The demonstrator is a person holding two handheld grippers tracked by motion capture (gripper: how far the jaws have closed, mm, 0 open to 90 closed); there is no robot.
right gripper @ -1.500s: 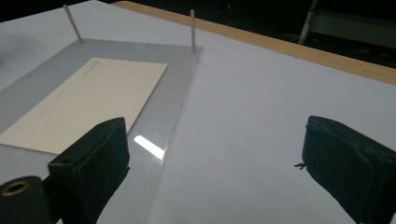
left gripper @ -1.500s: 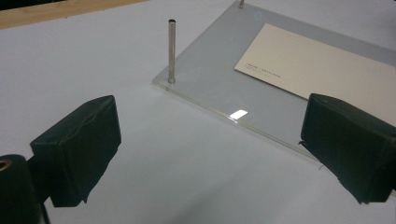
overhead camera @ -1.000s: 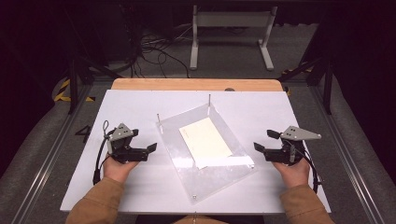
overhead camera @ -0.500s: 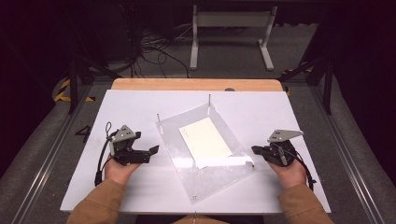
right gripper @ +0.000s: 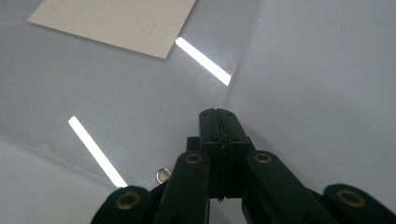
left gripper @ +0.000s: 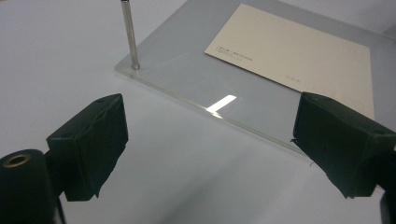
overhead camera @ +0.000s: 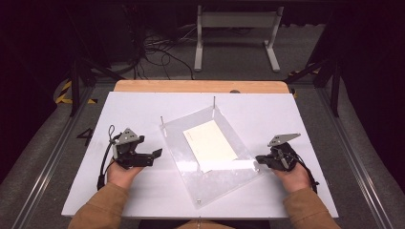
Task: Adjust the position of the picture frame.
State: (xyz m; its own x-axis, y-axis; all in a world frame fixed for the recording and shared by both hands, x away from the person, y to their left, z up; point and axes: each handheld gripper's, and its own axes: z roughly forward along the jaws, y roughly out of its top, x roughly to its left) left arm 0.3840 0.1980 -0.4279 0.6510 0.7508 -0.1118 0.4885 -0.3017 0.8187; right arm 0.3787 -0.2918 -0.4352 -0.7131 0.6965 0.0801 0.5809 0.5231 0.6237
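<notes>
A clear acrylic plate (overhead camera: 224,176) lies turned at an angle in the middle of the white table, with thin metal pins (overhead camera: 213,102) upright at its corners. A cream card (overhead camera: 210,143) rests flat on it. My left gripper (overhead camera: 155,155) is open just left of the plate; in its own view the jaws stand wide apart (left gripper: 212,116), facing the plate's edge (left gripper: 177,70), one pin (left gripper: 129,35) and the card (left gripper: 299,51). My right gripper (overhead camera: 259,160) is shut at the plate's right corner, its tip (right gripper: 218,114) over the plate's edge (right gripper: 116,93) beside a small screw (right gripper: 162,175).
The white board (overhead camera: 143,109) sits on a wooden tabletop (overhead camera: 200,86). Bare white surface lies left, right and behind the plate. Beyond the table are a dark floor, cables (overhead camera: 157,47) and a white metal stand (overhead camera: 236,28).
My right gripper has moved nearer and slightly left, down to the plate's right corner. My left gripper has drifted a little nearer too. Plate and card have not moved.
</notes>
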